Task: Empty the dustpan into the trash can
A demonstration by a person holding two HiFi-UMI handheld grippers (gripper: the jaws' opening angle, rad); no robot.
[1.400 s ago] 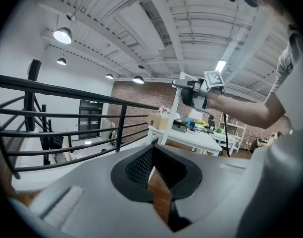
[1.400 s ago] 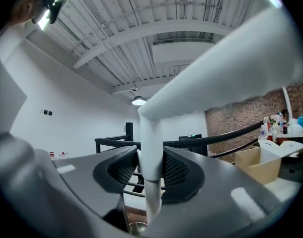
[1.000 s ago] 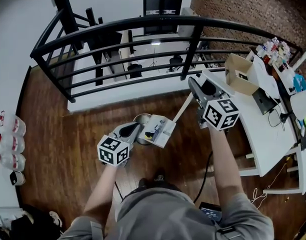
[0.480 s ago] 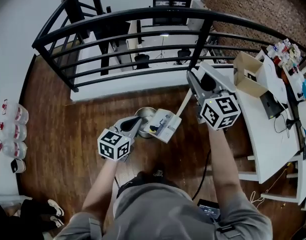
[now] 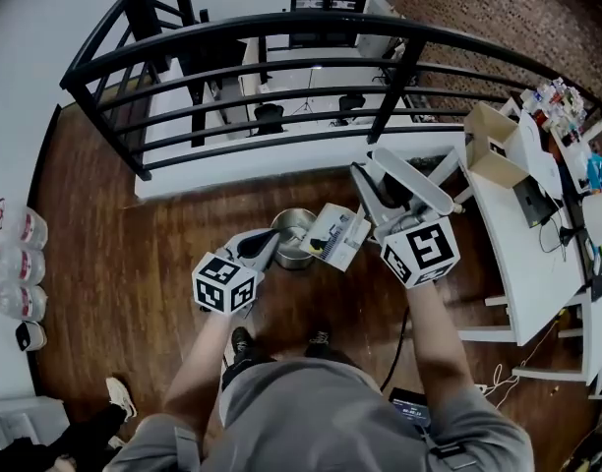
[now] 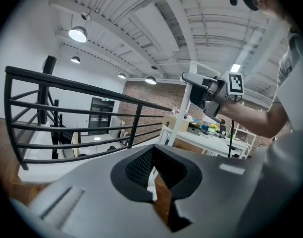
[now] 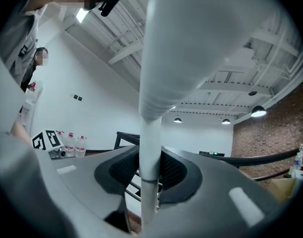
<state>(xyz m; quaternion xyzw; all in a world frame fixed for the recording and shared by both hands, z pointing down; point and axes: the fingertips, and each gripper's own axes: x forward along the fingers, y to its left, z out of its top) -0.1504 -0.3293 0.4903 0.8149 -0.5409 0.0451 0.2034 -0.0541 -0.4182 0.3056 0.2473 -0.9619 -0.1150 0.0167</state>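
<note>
A small metal trash can (image 5: 287,221) stands on the wood floor in front of me. The white dustpan (image 5: 338,236) hangs tilted at the can's right rim, with dark bits on its pan. Its long white handle (image 7: 150,148) runs between the jaws of my right gripper (image 5: 367,203), which is shut on it. In the right gripper view the handle fills the middle and hides most of what lies ahead of the right gripper (image 7: 150,168). My left gripper (image 5: 271,243) sits at the can's left rim. In its own view the left gripper (image 6: 152,168) has its pads together and nothing between them.
A black metal railing (image 5: 281,37) curves across just beyond the can, with a drop behind it. A white desk (image 5: 522,254) with a cardboard box (image 5: 490,147) is on the right. Water bottles (image 5: 11,264) line the left wall. A cable (image 5: 404,337) trails by my feet.
My right gripper has rolled and swung down and left, bringing the dustpan closer over the can and tilting it more. The left gripper has barely shifted in the picture.
</note>
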